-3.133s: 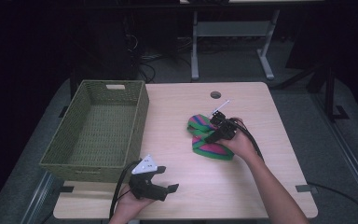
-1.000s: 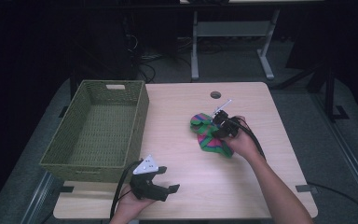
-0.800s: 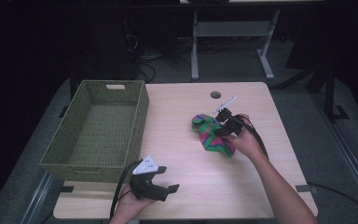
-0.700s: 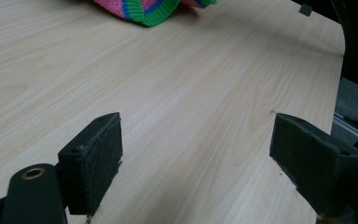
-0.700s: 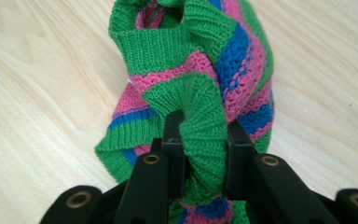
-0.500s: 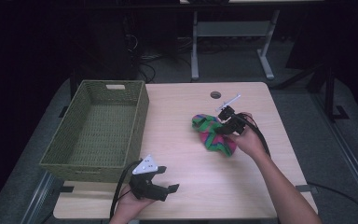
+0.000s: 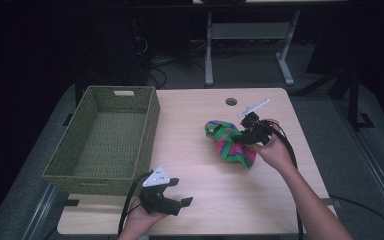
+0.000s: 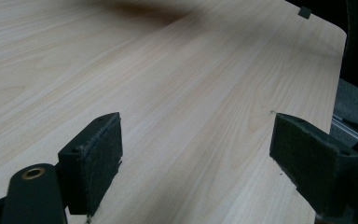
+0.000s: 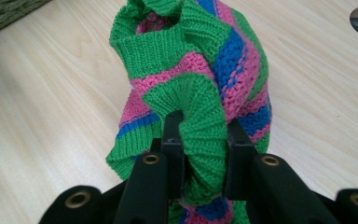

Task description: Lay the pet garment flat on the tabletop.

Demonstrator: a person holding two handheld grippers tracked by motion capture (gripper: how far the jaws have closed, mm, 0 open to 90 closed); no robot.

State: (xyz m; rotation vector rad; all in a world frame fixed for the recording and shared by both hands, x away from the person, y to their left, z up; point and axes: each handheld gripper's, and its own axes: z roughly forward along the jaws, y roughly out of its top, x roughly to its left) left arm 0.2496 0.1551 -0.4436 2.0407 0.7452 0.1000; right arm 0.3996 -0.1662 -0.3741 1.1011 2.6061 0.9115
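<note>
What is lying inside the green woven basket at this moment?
The basket shows just its own woven floor. The strip behind its near wall is hidden.

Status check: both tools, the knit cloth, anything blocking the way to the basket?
Right tool shut on knit cloth. Left tool open over bare table. Basket left of cloth, no obstruction.

High view overhead facing forward, two tool views close along their jaws, sharing the table (image 7: 195,165)

Right gripper (image 7: 243,138) on striped knit cloth (image 7: 228,143)
</note>
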